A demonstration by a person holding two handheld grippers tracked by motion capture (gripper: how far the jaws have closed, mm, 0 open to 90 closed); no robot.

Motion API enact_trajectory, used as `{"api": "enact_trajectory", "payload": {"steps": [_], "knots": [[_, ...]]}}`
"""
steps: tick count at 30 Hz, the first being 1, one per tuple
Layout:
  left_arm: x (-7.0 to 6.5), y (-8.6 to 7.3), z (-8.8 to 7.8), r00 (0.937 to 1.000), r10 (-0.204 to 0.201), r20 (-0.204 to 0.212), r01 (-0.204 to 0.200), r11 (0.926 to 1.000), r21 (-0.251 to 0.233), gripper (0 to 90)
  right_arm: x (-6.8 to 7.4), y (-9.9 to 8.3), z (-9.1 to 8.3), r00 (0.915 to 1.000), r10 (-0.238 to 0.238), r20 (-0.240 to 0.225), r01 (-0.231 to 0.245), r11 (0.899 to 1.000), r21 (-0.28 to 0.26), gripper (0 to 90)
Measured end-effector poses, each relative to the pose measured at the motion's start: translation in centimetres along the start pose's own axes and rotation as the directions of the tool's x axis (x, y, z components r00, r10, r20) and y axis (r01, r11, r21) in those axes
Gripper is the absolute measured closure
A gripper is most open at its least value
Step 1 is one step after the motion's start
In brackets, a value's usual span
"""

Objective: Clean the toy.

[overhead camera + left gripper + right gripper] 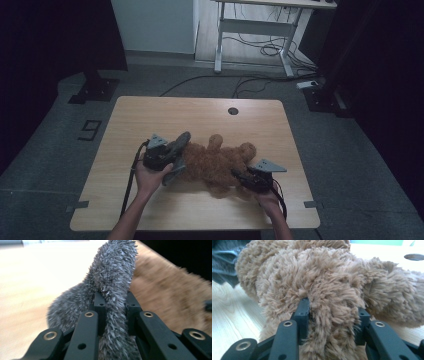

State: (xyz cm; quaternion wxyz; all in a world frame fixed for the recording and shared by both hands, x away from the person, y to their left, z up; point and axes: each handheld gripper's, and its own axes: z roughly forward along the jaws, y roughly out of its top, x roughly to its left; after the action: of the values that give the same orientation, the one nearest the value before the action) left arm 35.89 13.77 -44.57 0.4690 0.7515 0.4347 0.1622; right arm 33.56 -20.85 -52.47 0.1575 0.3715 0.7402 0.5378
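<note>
Brown plush bear (220, 162) lies flat on the tabletop (150, 115), roughly centre, a bit toward the person's edge; head w/ ear points to 3 o'clock, one limb sticks up toward 12. Grey fuzzy cloth piece (176, 155) sits at the bear's 9 o'clock end, touching it, partly draped over the body there.

Left gripper (167, 159) at approx 9 o'clock of the bear: jaws pressed together on the grey piece, pile bulging out btwn the pads (100, 302) in the left gripper view. Right gripper (239, 176) at approx 5 o'clock of the bear: jaws clamped on a thick fold of brown fur, seen close in the right gripper view (329, 310); wider pinch than the left since there's more stuffing in it.

Handling, my guess: both items light, soft, fully squashy, no breakage risk. Long pile is slippery-ish, so a shallow nip on fur tips alone would prob slide off. Better to bite deep into a limb or a bunched fold, as now. Body will sag and flop if lifted from one end. Grey piece looks thin and limp, will stretch before it moves the bear.
</note>
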Motion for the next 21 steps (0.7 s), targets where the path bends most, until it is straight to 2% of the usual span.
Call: {"api": "enact_trajectory", "payload": {"steps": [2,3,4,5,9,12,14,16,17,19,21], "knots": [[-1.5,1.0,0.2,0.9987,0.017,0.049,-0.016,0.9997,-0.02,77.0,0.0,0.0,0.0,1.0,0.002,-0.005,-0.002,1.0,-0.003,59.9],[-2.5,1.5,0.4,0.9977,0.037,0.057,-0.035,0.9987,-0.038,77.0,0.1,0.0,0.0,1.0,-0.004,-0.004,0.004,1.0,-0.003,60.0],[-2.5,1.5,0.4,0.9977,0.037,0.057,-0.035,0.9987,-0.038,77.0,0.1,0.0,0.0,1.0,-0.004,-0.004,0.004,1.0,-0.003,60.0],[-4.5,2.5,1.1,0.9924,0.074,0.099,-0.07,0.9965,-0.046,77.0,0.2,0.0,0.0,1.0,-0.008,-0.002,0.008,1.0,-0.002,60.1],[-8.7,4.1,4.4,0.9752,0.133,0.177,-0.136,0.9907,0.004,76.9,0.2,0.0,0.0,1.0,-0.008,-0.006,0.008,1.0,-0.002,60.1],[-11.4,4.1,7.6,0.9669,0.153,0.204,-0.169,0.9833,0.067,76.7,0.2,0.0,-0.1,0.9999,-0.012,-0.006,0.012,1.0,-0.002,60.1],[-12.7,3.6,9.4,0.9626,0.176,0.206,-0.202,0.9733,0.109,76.6,0.2,-0.1,-0.1,0.9999,-0.009,-0.007,0.009,1.0,-0.004,60.1],[-13.2,2.7,10.3,0.9606,0.208,0.185,-0.233,0.9645,0.125,76.5,0.2,-0.1,-0.1,0.9999,-0.012,-0.004,0.012,1.0,0.001,60.0],[-13.1,2.4,10.4,0.9601,0.213,0.181,-0.237,0.9645,0.118,76.6,0.2,-0.1,-0.1,0.9999,-0.014,-0.001,0.014,1.0,0.003,60.0],[-12.4,2.3,9.7,0.9643,0.198,0.176,-0.218,0.9703,0.105,76.8,0.1,-0.2,-0.1,1.0,-0.006,-0.007,0.006,1.0,0.001,60.1],[-11.5,2.3,8.9,0.9684,0.201,0.147,-0.217,0.9709,0.101,77.0,0.3,-0.2,-0.1,0.9999,-0.013,-0.003,0.013,1.0,0.003,60.1]]}}
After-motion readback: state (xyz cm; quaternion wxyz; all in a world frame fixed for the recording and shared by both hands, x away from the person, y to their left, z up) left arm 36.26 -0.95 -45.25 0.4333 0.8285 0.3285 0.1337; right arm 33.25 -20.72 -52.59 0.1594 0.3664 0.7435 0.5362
